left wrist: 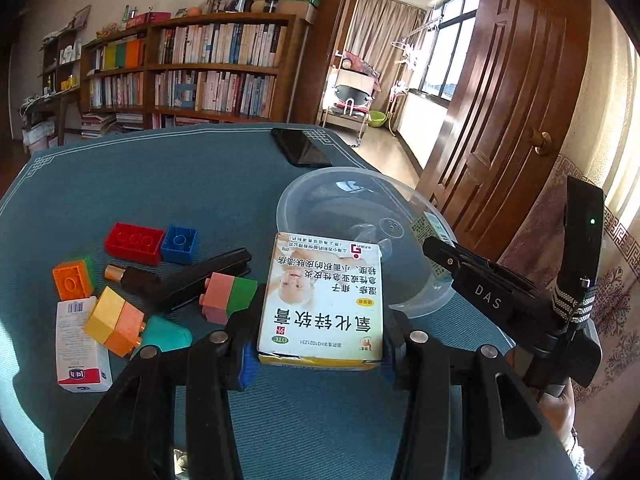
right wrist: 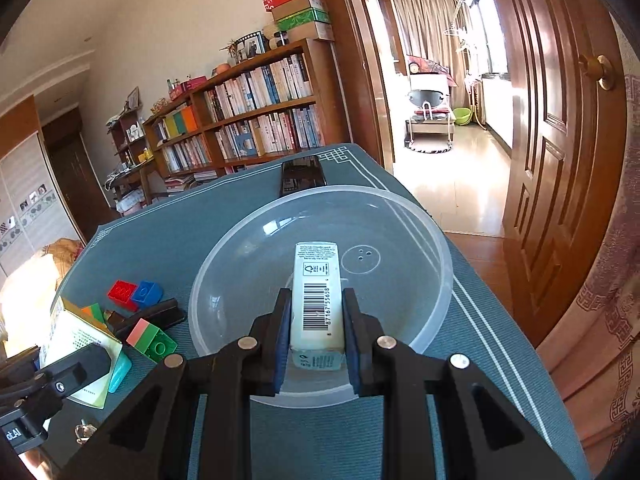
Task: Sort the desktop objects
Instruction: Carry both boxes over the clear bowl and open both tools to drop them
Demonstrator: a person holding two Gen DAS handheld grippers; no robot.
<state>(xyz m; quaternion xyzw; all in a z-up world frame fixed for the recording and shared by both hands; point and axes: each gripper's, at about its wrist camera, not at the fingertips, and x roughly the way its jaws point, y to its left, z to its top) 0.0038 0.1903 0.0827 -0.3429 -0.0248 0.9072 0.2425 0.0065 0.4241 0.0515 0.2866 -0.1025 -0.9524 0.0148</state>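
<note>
My left gripper (left wrist: pixel 320 348) is shut on a white and yellow medicine box (left wrist: pixel 322 300) printed with Chinese text, held just left of the clear plastic bowl (left wrist: pixel 320 196). My right gripper (right wrist: pixel 316 344) is shut on a narrow white box (right wrist: pixel 318 300) with a barcode, held above the clear plastic bowl (right wrist: pixel 416 248). In the left wrist view the right gripper (left wrist: pixel 444 256) reaches over the bowl's right rim with that narrow box (left wrist: pixel 430 230). In the right wrist view, the left gripper's finger (right wrist: pixel 76 372) and its medicine box (right wrist: pixel 76 340) show at lower left.
Toy bricks lie left of the bowl: red (left wrist: pixel 134 242), blue (left wrist: pixel 180 244), orange (left wrist: pixel 72 276), yellow-orange (left wrist: pixel 114 322), pink-green (left wrist: pixel 228 296). A black stapler (left wrist: pixel 192 280), a battery (left wrist: pixel 114 272), a white-red box (left wrist: pixel 82 360), a teal piece (left wrist: pixel 166 334) and a black phone (left wrist: pixel 300 146) lie on the blue mat.
</note>
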